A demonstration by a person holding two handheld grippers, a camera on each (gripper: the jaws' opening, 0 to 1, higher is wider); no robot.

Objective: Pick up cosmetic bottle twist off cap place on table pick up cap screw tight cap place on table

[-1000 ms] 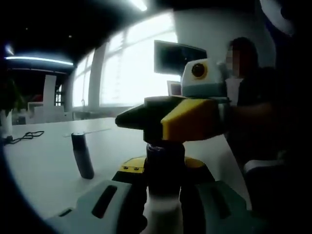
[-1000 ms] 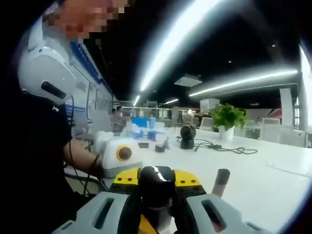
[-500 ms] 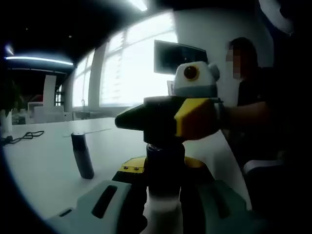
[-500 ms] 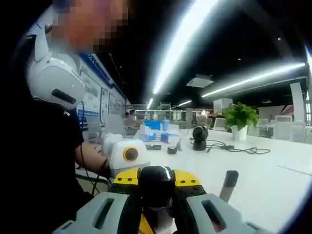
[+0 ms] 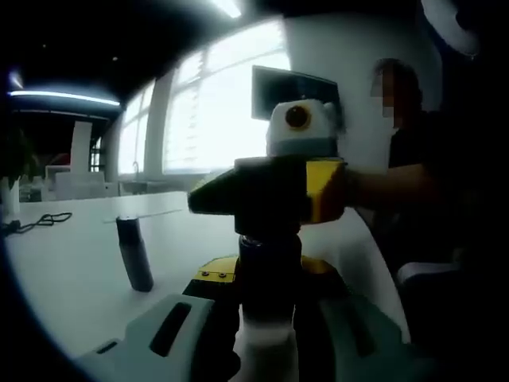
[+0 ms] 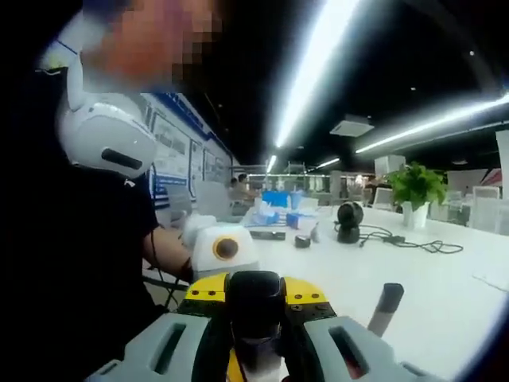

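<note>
**Cap gripped above a held bottle, twist in hand**

In the left gripper view the left gripper rises from six o'clock with its jaws closed on the pale body of the cosmetic bottle, held upright above the white table. The right gripper comes in from three o'clock and sits across the bottle's top, its jaws clamped on the dark cap. At nine o'clock from the bottle, well apart, a dark slender tube stands on the table.

In the right gripper view the right gripper looks along its own jaws at the cap, glossy and black, pinched between them at six o'clock. The tube leans at four o'clock; a black round device and a potted plant sit far back near two o'clock.

The bottle looks small, rigid and light, with a smooth skin that is likely slippery. Judging by the task, the cap is being turned on its thread; whether loosening or tightening cannot be told. The sound hold seems to be the present one: body low on its straight wall, cap square across its sides, so the turn does not tilt the bottle out of the lower grip.
</note>
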